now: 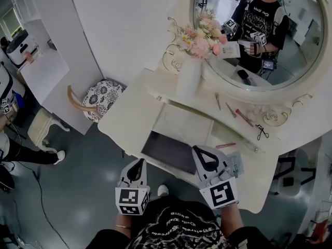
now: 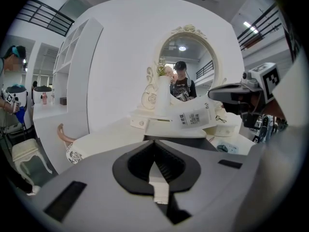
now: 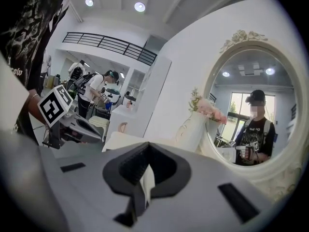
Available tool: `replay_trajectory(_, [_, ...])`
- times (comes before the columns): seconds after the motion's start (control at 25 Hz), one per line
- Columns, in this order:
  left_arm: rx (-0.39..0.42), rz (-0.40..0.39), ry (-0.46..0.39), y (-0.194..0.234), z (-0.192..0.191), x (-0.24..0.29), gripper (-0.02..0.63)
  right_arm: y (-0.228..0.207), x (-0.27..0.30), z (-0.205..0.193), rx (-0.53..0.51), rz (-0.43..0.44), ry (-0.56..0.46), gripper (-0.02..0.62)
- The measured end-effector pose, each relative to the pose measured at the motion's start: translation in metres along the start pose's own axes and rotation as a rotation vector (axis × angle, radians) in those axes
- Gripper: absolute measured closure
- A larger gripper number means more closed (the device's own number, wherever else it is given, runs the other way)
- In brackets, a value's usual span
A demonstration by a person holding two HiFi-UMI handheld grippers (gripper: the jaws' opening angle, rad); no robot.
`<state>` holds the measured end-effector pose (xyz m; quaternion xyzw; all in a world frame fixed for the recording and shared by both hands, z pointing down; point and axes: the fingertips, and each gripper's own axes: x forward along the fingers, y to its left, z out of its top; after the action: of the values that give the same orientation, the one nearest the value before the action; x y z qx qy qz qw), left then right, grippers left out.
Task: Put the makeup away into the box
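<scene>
I see the white dressing table (image 1: 129, 113) filling the middle of the head view, with its oval mirror (image 1: 290, 45) across the upper right. At the table's front edge, centre frame, sits the box (image 1: 168, 152), its dark inside open to the camera. A stool (image 1: 101, 98) with a patterned cushion stands left of the table, and a white vase of pink flowers (image 1: 189, 74) stands just in front of the mirror's left rim.

My left gripper (image 1: 139, 165) hangs at lower centre, just off the box's front edge. Its own view shows the jaws pressed together with nothing between them (image 2: 155, 153). My right gripper (image 1: 203, 152) hovers over the box's right end, and its jaws are also closed and empty (image 3: 146, 163).

The makeup is all outside the box, on the tabletop to the right. Three thin sticks (image 1: 231, 110) lie below the mirror, an eyelash curler (image 1: 262, 133) lies further right, and a pink pencil (image 1: 225, 146) lies near my right gripper.
</scene>
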<state>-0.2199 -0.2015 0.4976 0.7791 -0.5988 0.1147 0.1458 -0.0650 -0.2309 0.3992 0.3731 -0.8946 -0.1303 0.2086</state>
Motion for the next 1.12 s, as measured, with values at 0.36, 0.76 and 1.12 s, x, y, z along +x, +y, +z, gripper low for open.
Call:
replay_trajectory(0.36, [-0.007,0.03,-0.007,0.013,0.002,-0.006,0.591,0.008,0.01,0.012,-0.007,0.031,-0.029,0.588])
replay_trajectory(0.76, [-0.004,0.018,-0.007,0.005,0.0,-0.003,0.591,0.032,0.021,0.018,-0.036,0.112,-0.033,0.588])
replay_trajectory(1.12, [-0.004,0.036,-0.011,0.013,0.001,-0.009,0.591,0.047,0.025,0.027,-0.036,0.16,-0.058,0.588])
